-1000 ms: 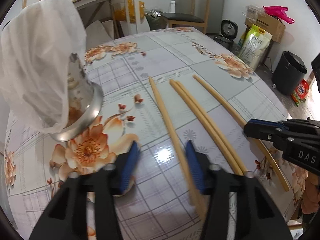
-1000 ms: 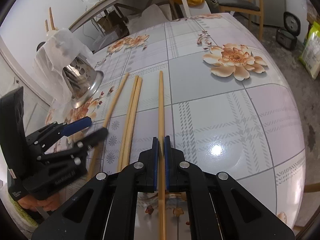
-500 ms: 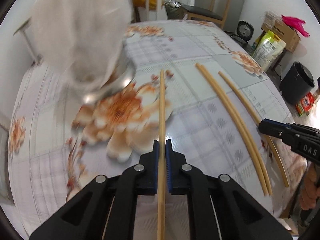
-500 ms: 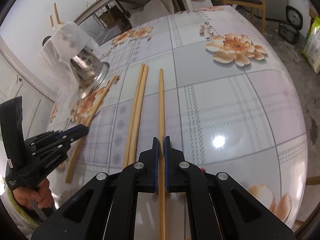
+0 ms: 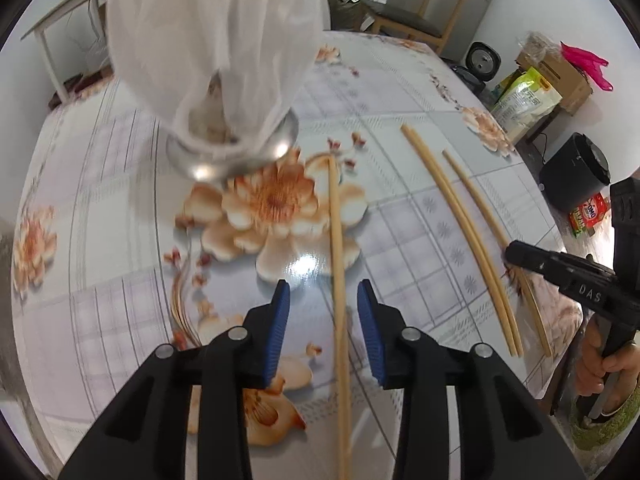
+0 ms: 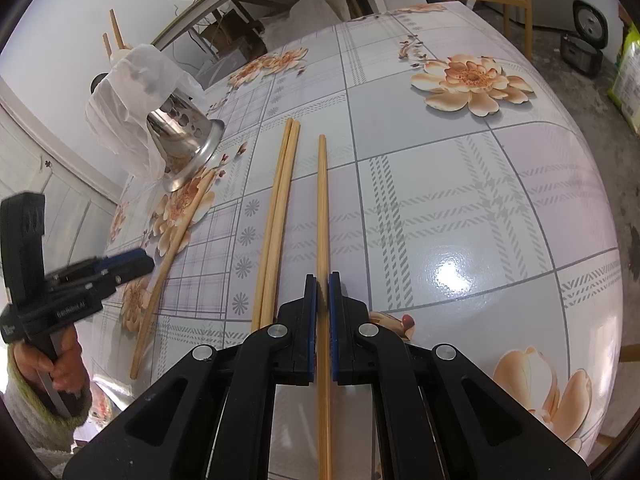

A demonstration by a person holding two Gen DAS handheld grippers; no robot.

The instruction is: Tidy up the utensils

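**Chopstick positions and hand-held gripper status**

The left wrist view shows the left hand-held gripper [image 5: 323, 312] with its jaws part-way apart; they have just been opening. One chopstick [image 5: 338, 280] lies between the blue pads [image 5: 280, 332], nearer the right pad; the pads do not press on it. Its far tip lies near the base of the metal utensil holder [image 5: 236, 156]. This view also shows the right hand-held gripper from the side, at the right edge.

The right wrist view shows what the left cannot: the right hand-held gripper [image 6: 322, 304] is clamped narrowly on a single chopstick [image 6: 322, 208], which runs straight ahead over the tabletop [image 6: 460, 200]. Just to its left a pair of chopsticks [image 6: 278, 220] lies side by side, touching.

The utensil holder stands on the tabletop, draped in a thin white bag [image 6: 132, 96]. Two stick ends [image 6: 114, 32] protrude above the bag; other contents cannot be made out.
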